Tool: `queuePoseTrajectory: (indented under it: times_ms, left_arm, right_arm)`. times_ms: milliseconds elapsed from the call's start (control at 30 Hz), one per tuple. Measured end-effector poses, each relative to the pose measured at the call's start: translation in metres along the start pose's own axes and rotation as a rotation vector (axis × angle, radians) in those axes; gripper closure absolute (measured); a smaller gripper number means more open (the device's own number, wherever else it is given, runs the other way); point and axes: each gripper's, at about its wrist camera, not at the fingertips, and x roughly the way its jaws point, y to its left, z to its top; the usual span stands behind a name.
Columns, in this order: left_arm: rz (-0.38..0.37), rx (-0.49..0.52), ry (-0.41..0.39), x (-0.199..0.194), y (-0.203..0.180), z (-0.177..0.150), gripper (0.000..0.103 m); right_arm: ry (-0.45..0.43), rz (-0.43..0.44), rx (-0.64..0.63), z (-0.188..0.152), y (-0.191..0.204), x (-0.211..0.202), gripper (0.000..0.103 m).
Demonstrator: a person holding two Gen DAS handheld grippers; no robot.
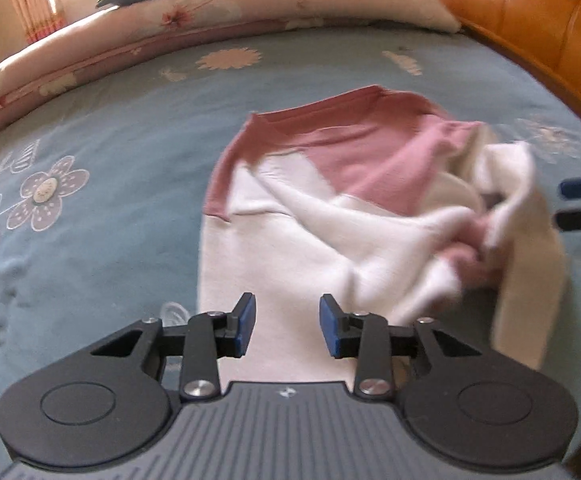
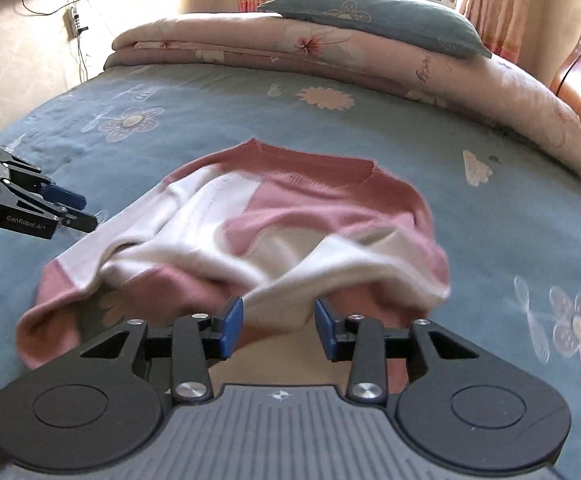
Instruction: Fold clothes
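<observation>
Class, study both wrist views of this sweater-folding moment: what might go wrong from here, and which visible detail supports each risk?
1. The sweater lies bunched and wrinkled on the bedspread, so a fold made now would likely trap creases.
2. Both the left gripper and right gripper are open over layered fabric; closing could pinch several layers at once.
3. The soft bedspread may get caught with the fabric.

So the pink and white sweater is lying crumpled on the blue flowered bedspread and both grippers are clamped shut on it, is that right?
Not quite. The sweater does lie crumpled on the bedspread, but both grippers are open. The left wrist view shows the left gripper with its jaws apart, and the right wrist view shows the right gripper likewise open.
</observation>
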Motion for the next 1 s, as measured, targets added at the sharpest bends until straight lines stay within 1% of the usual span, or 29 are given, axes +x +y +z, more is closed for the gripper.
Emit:
queuePoseTrajectory:
  times_ms: [33, 133, 200, 267, 367, 433, 533, 600, 667, 700, 800, 833, 900, 1000]
  left_arm:
    - [-0.009, -0.005, -0.008, -0.004, -0.004, -0.005, 0.066]
    - [-0.036, -0.021, -0.031, -0.018, -0.018, -0.020, 0.064]
    - [-0.035, -0.020, -0.038, -0.019, -0.028, -0.034, 0.064]
    - [-0.023, -0.015, -0.043, -0.019, -0.037, -0.049, 0.064]
    - [0.015, 0.024, -0.065, -0.022, -0.048, -0.072, 0.064]
    - [0.067, 0.076, -0.104, -0.026, -0.054, -0.086, 0.063]
    - [0.145, 0.094, -0.141, -0.028, -0.055, -0.098, 0.063]
    - [0.171, 0.081, -0.143, -0.025, -0.050, -0.100, 0.063]
    - [0.169, 0.052, -0.126, -0.019, -0.043, -0.098, 0.063]
    - [0.159, 0.032, -0.127, -0.018, -0.039, -0.098, 0.063]
    - [0.072, -0.054, -0.158, -0.025, -0.020, -0.098, 0.063]
    - [0.064, -0.081, -0.165, -0.026, -0.012, -0.098, 0.063]
    - [0.071, -0.129, -0.176, -0.028, 0.006, -0.097, 0.063]
    - [0.134, -0.169, -0.151, -0.022, 0.031, -0.098, 0.063]
  right_arm:
    - [-0.001, 0.005, 0.015, -0.006, 0.002, -0.003, 0.059]
    - [-0.012, 0.043, 0.107, -0.033, 0.005, -0.007, 0.053]
    - [-0.015, 0.054, 0.162, -0.055, 0.006, -0.005, 0.053]
    - [-0.024, 0.043, 0.187, -0.079, 0.014, -0.003, 0.053]
    - [-0.022, 0.015, 0.216, -0.114, 0.030, 0.003, 0.052]
    - [-0.016, 0.012, 0.244, -0.132, 0.039, 0.007, 0.052]
    - [-0.009, 0.041, 0.301, -0.152, 0.047, 0.012, 0.049]
    - [-0.029, 0.034, 0.292, -0.158, 0.052, 0.011, 0.048]
    - [-0.031, 0.043, 0.300, -0.157, 0.051, 0.011, 0.044]
    - [-0.031, 0.050, 0.308, -0.157, 0.050, 0.011, 0.044]
    - [-0.039, 0.069, 0.339, -0.158, 0.043, 0.010, 0.044]
    - [-0.042, 0.075, 0.351, -0.160, 0.041, 0.010, 0.044]
    - [-0.050, 0.089, 0.375, -0.162, 0.036, 0.010, 0.044]
    - [-0.057, 0.100, 0.395, -0.164, 0.031, 0.010, 0.044]
